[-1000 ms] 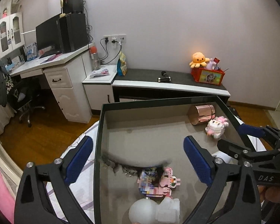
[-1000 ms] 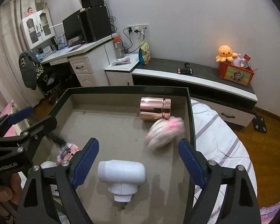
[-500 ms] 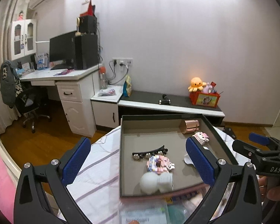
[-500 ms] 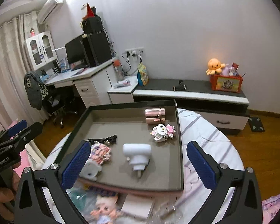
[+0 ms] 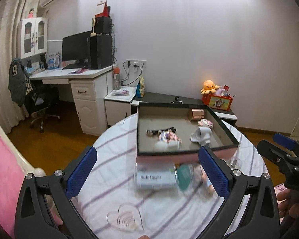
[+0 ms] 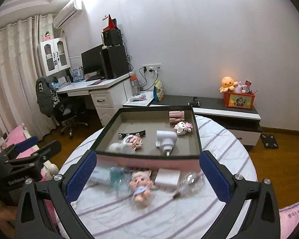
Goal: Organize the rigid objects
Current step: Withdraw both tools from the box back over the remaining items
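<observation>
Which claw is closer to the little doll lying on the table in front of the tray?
Right. The doll lies between the right claw's open fingers, straight ahead. From the left claw, the doll sits off toward its right finger.

One dark tray (image 6: 197, 139) sits on the round bench (image 6: 229, 159). Six things lie in the tray: one rose-gold cylinder (image 6: 176, 116), one pink-and-white block figure (image 6: 183, 128), one white plug adapter (image 6: 166, 139), one black hair clip (image 6: 132, 133), one pink block figure (image 6: 132, 141) and one white rounded object (image 6: 119, 147). Outside the tray, the bench holds one doll (image 6: 140, 187), one white box (image 6: 168, 178), one clear object (image 6: 191, 183) and one blurred packet (image 6: 106, 176). Two claws show.
</observation>
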A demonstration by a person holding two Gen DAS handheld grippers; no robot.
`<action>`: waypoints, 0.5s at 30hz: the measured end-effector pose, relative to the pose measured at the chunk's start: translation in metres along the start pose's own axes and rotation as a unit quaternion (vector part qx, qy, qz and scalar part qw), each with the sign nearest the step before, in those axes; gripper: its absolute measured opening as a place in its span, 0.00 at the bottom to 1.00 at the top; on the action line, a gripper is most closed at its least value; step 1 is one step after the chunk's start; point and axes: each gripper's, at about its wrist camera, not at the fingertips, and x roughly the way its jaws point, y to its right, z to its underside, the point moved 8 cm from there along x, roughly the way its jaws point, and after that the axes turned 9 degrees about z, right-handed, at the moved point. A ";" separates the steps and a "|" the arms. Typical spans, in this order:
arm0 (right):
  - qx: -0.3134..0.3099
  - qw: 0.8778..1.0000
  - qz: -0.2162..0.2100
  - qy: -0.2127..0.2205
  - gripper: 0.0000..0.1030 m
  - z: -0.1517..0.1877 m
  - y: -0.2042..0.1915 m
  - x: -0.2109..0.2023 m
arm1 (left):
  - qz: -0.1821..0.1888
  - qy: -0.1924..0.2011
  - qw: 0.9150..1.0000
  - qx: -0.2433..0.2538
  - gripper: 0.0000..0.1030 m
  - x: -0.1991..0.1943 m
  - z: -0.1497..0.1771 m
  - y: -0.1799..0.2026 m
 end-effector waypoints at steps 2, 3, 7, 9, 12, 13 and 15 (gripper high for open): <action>0.001 1.000 0.002 0.004 1.00 0.008 -0.003 -0.011 | -0.004 0.001 1.000 -0.003 1.00 -0.007 0.007 0.000; 0.003 1.000 0.002 0.007 1.00 0.012 -0.004 -0.015 | -0.007 0.003 1.000 -0.005 1.00 -0.011 0.012 0.000; 0.007 1.000 0.008 0.007 1.00 0.029 -0.006 -0.027 | -0.014 -0.004 1.000 0.000 1.00 -0.022 0.033 0.006; 0.010 1.000 0.010 0.006 1.00 0.038 -0.007 -0.031 | -0.015 -0.003 1.000 0.000 1.00 -0.028 0.040 0.007; 0.016 1.000 0.017 0.005 1.00 0.050 -0.005 -0.037 | -0.016 -0.002 1.000 -0.005 1.00 -0.034 0.047 0.006; 0.020 1.000 0.017 0.002 1.00 0.054 -0.004 -0.037 | -0.018 -0.001 1.000 -0.005 1.00 -0.036 0.049 0.007; 0.021 1.000 0.016 -0.003 1.00 0.059 -0.003 -0.036 | -0.020 0.000 1.000 -0.005 1.00 -0.037 0.052 0.007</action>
